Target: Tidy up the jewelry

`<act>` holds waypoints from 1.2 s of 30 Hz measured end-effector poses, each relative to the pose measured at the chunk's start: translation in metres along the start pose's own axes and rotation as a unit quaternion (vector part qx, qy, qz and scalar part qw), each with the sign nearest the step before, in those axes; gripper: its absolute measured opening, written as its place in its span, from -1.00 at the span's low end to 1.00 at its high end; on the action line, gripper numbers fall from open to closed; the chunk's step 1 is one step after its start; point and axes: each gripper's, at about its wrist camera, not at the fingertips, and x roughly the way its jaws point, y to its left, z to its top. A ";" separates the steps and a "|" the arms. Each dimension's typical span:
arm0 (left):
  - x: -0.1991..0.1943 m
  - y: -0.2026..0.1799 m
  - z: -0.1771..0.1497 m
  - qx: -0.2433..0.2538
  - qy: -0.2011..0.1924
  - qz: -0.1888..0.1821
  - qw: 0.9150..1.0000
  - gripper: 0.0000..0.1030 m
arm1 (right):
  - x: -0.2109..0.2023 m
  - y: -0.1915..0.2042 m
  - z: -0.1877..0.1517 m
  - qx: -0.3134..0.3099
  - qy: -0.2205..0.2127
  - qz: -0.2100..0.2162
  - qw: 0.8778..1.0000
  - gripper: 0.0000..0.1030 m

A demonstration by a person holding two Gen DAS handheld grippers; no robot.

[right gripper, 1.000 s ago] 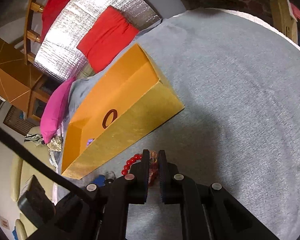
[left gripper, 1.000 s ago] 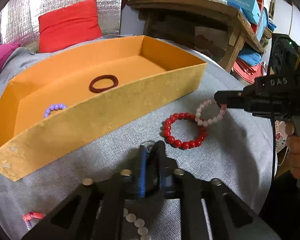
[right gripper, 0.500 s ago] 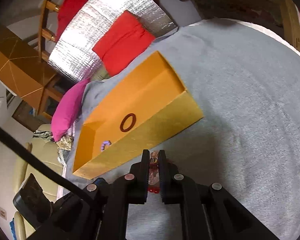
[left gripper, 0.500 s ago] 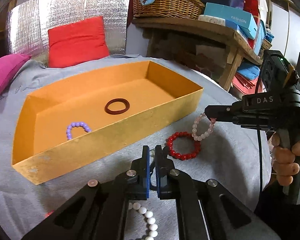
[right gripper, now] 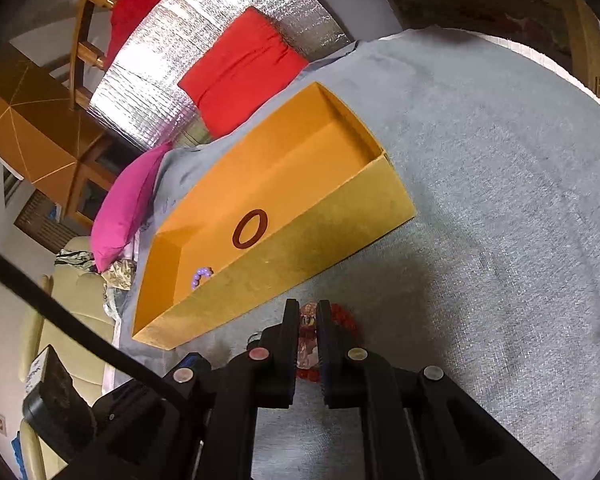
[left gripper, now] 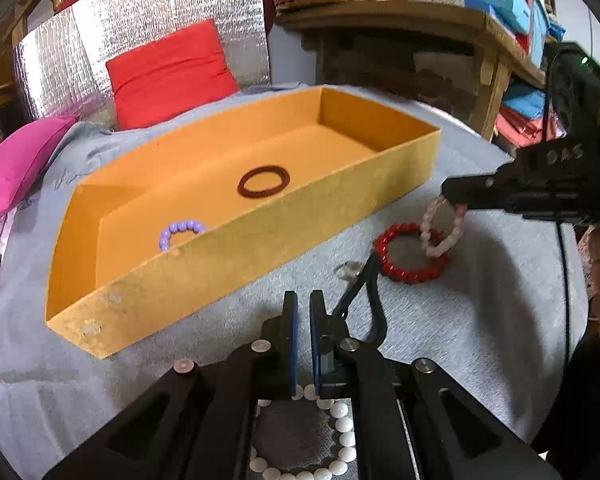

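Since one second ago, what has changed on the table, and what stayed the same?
The right gripper, shut on the pink bead bracelet, has lifted it off the cloth so it hangs above the red bead bracelet. The left gripper stays shut. The orange box, dark ring and purple bracelet have not moved.

Black left gripper [left gripper: 302, 312], blue-lined fingers [left gripper: 290, 320], silver screws, right gripper [left gripper: 454, 196] marked "DAS", black cable [left gripper: 566, 280]

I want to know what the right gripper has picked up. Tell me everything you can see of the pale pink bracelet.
The pale pink bracelet is a loop of small, rounded, translucent-looking beads. Its top is pinched in the shut right gripper, and it hangs down, its lower end overlapping the red bracelet on the grey cloth.
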 end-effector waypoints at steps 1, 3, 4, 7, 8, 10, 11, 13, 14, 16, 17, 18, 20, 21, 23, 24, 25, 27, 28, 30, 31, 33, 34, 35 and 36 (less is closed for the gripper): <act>0.002 0.000 0.000 0.000 0.003 0.002 1.000 -0.90 | -0.001 -0.001 0.000 0.000 -0.001 0.000 1.000 -0.82; 0.006 -0.002 -0.001 0.004 0.010 0.010 1.000 -0.90 | -0.003 -0.003 0.001 0.002 -0.003 0.000 1.000 -0.82; 0.006 -0.004 -0.001 0.006 0.012 0.011 1.000 -0.90 | -0.004 -0.004 0.002 0.003 -0.003 0.000 1.000 -0.82; 0.008 -0.009 0.000 0.010 0.017 0.009 1.000 -0.82 | -0.008 -0.008 0.003 0.007 -0.006 0.001 1.000 -0.82; 0.009 -0.011 0.000 0.012 0.019 0.008 1.000 -0.74 | -0.009 -0.010 0.004 0.008 -0.007 0.002 1.000 -0.82; 0.010 -0.015 0.001 0.016 0.018 0.011 1.000 -0.17 | -0.012 -0.013 0.005 0.009 -0.008 0.000 1.000 -0.82; 0.010 -0.017 0.001 0.018 0.016 0.013 1.000 -0.07 | -0.014 -0.016 0.006 0.011 -0.009 0.000 1.000 -0.82; 0.011 -0.019 0.000 0.021 0.014 0.010 1.000 -0.03 | -0.017 -0.021 0.008 0.015 -0.011 -0.002 1.000 -0.82; 0.012 -0.020 0.001 0.022 0.015 0.009 1.000 -0.03 | -0.018 -0.023 0.008 0.016 -0.011 -0.003 1.000 -0.82; 0.015 -0.021 0.001 0.020 0.019 0.007 1.000 -0.03 | -0.021 -0.030 0.009 0.022 -0.012 -0.005 1.000 -0.82; 0.017 -0.021 0.001 0.020 0.021 0.006 1.000 -0.03 | -0.022 -0.032 0.010 0.023 -0.013 -0.007 1.000 -0.82; 0.019 -0.022 0.002 0.019 0.021 0.005 1.000 -0.03 | -0.024 -0.035 0.011 0.025 -0.013 -0.009 1.000 -0.82; 0.020 -0.022 0.004 0.015 0.021 0.002 1.000 -0.03 | -0.028 -0.042 0.012 0.032 -0.016 -0.010 0.999 -0.82; 0.021 -0.022 0.004 0.012 0.020 -0.002 1.000 -0.03 | -0.031 -0.044 0.012 0.035 -0.018 -0.010 0.999 -0.82; 0.022 -0.023 0.005 0.006 0.020 -0.008 1.000 -0.03 | -0.033 -0.047 0.014 0.040 -0.021 -0.009 0.999 -0.82; 0.023 -0.024 0.004 0.007 0.020 -0.008 1.000 -0.03 | -0.034 -0.048 0.014 0.042 -0.021 -0.007 0.999 -0.82; 0.023 -0.025 0.004 0.010 0.019 -0.008 1.000 -0.03 | -0.034 -0.047 0.014 0.042 -0.021 -0.005 0.999 -0.82; 0.024 -0.028 0.004 0.014 0.019 -0.013 1.000 -0.03 | -0.034 -0.045 0.014 0.039 -0.021 -0.003 0.999 -0.82; 0.024 -0.029 0.004 0.015 0.019 -0.014 1.000 -0.03 | -0.033 -0.044 0.014 0.038 -0.020 -0.001 0.999 -0.82; 0.026 -0.031 0.004 0.016 0.020 -0.016 1.000 -0.03 | -0.032 -0.041 0.014 0.034 -0.019 0.002 0.999 -0.82; 0.026 -0.031 0.004 0.015 0.020 -0.017 1.000 -0.03 | -0.032 -0.040 0.013 0.032 -0.018 0.002 0.999 -0.82; 0.026 -0.032 0.003 0.014 0.019 -0.020 1.000 -0.03 | -0.031 -0.039 0.013 0.032 -0.018 0.004 0.999 -0.82; 0.027 -0.031 0.003 0.011 0.019 -0.026 0.999 -0.03 | -0.031 -0.039 0.012 0.033 -0.017 0.004 0.999 -0.82; 0.027 -0.029 0.003 0.007 0.020 -0.031 0.999 -0.03 | -0.031 -0.039 0.012 0.034 -0.017 0.004 0.999 -0.82; 0.028 -0.027 0.001 0.004 0.021 -0.033 0.999 -0.03 | -0.031 -0.040 0.012 0.034 -0.017 0.004 0.999 -0.82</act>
